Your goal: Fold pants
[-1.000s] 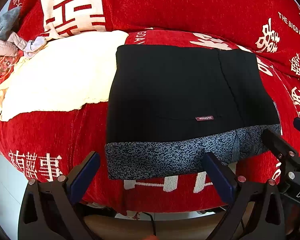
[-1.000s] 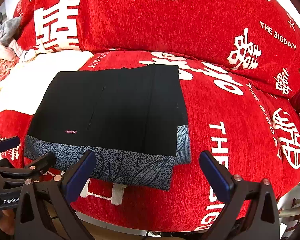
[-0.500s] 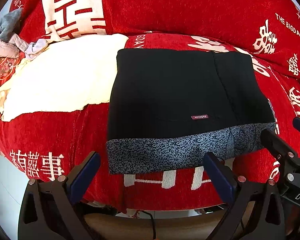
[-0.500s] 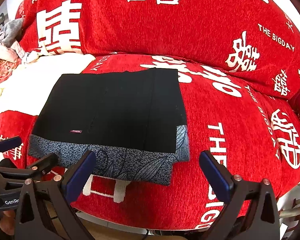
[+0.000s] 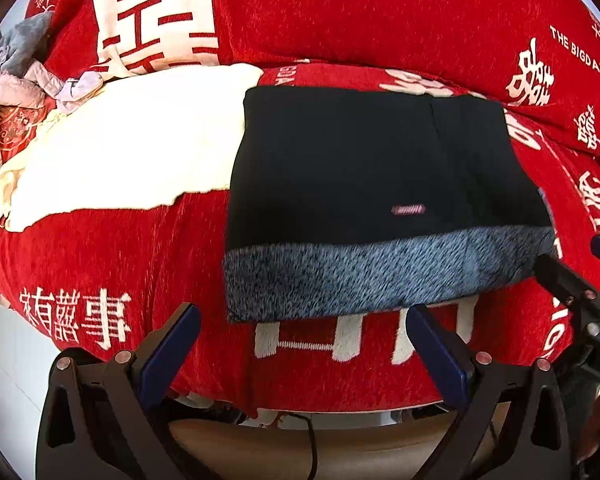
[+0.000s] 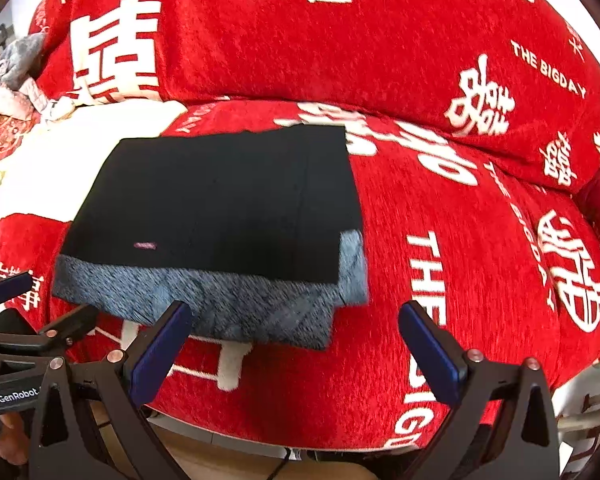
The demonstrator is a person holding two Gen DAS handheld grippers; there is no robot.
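Pants lie folded into a flat black block on the red sofa, on the seat in front of the back cushion. Their near edge shows a gray speckled band that sticks out from under the black part. A white cloth lies on the seat just left of the pants and touches their left edge. Past it, at the far left, sits a heap of clothes. The left gripper is spread wide and holds nothing, close to the band's near edge. The right gripper is spread wide too and empty, near the pants' right front corner. A tiny pink tag sits on the black part.
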